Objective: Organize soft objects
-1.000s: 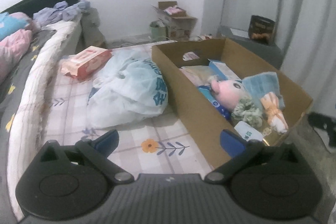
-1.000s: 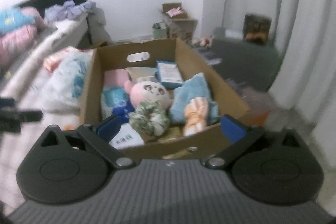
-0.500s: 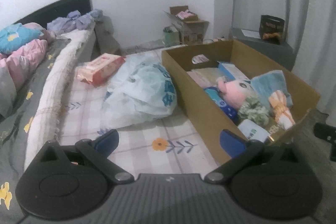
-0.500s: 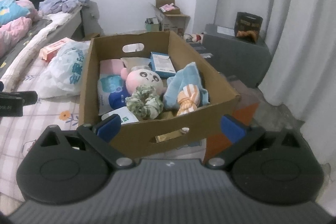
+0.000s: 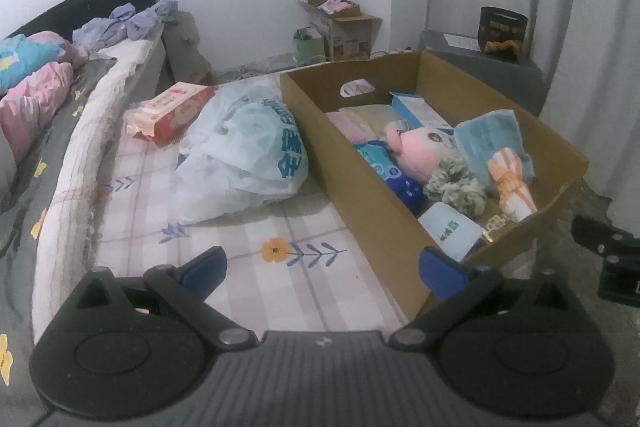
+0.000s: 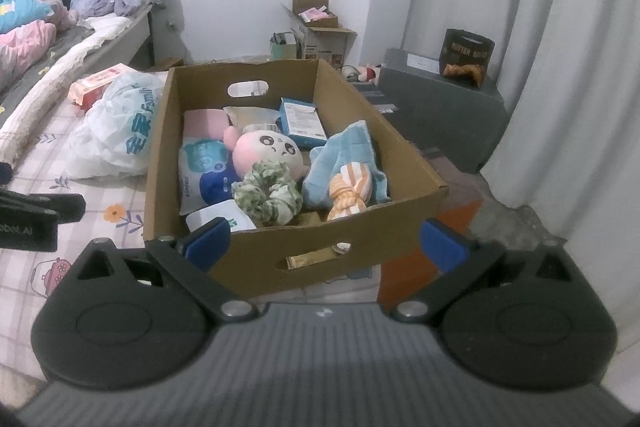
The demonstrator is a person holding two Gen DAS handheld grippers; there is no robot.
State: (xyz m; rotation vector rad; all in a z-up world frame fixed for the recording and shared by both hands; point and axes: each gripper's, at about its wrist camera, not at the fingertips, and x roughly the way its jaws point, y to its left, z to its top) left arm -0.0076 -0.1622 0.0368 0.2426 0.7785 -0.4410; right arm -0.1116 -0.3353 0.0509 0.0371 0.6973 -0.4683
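Observation:
A cardboard box stands on the bed's corner. In it lie a pink plush doll, a green scrunchie, a blue cloth, an orange striped bow and tissue packs. My right gripper is open, just short of the box's near wall. My left gripper is open over the bedsheet, left of the box. Neither holds anything.
A white plastic bag and a red wipes pack lie on the plaid sheet left of the box. Bedding is piled far left. A grey cabinet with a black bag stands right, before curtains.
Both grippers have drawn back and risen a little, so the box looks further off. The box's contents have not moved. Both grippers stayed open.

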